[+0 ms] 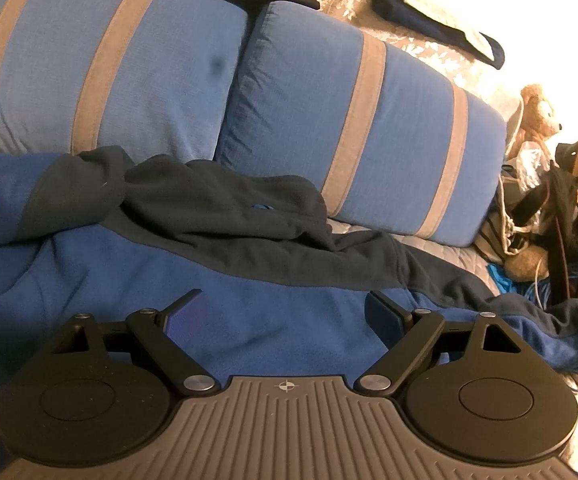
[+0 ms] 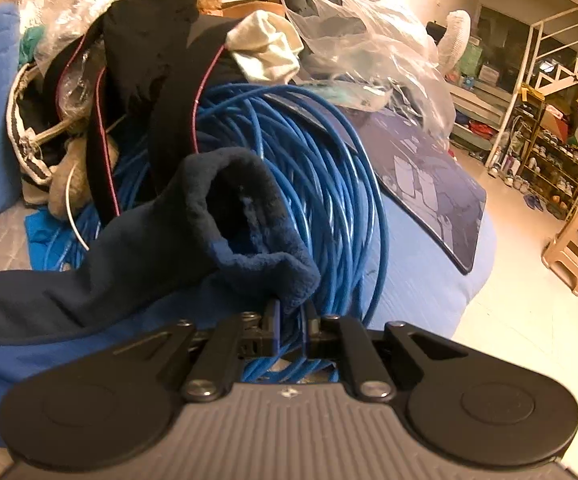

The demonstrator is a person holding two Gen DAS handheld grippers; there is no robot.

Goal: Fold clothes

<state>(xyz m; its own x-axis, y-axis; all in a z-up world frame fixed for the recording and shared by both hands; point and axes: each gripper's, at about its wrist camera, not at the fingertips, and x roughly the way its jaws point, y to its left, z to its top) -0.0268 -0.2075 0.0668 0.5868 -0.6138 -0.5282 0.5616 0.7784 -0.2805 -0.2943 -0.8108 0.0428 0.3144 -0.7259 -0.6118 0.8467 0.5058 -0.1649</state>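
1. Left wrist view: the left gripper (image 1: 285,312) stands wide apart, nothing between its jaws. Both fingers (image 1: 381,312) hang just over the blue body of the hoodie (image 1: 225,280); contact with the cloth cannot be judged.

2. The hoodie lies spread on the bed, its navy hood and shoulders bunched toward two striped cushions (image 1: 361,128). One sleeve runs off to the right, toward the clutter (image 1: 561,216) at the bed's edge.

3. Obscured in this view: the hoodie's lower part is cut off by the gripper body and the frame's left edge. The clutter shows a teddy bear (image 1: 537,112), straps and blue cable, too tangled to sort. A dark garment (image 1: 429,12) lies behind the cushions, its kind unclear.

4. Right wrist view: the right gripper (image 2: 291,320) is closed almost fully, pinching the edge of the navy cuff (image 2: 249,216) of the sleeve. The cuff's mouth gapes open toward the camera, held up above a cable coil (image 2: 309,152).

5. The sleeve trails left and down to the blue body at the lower left.

6. Obscured here: the pinched edge itself is half hidden between the fingers. Behind the coil sit a plastic bag (image 2: 373,52), a white cloth (image 2: 265,48) and dark straps, overlapping. A flat dark board (image 2: 429,172) lies right of the coil; its print is unreadable.
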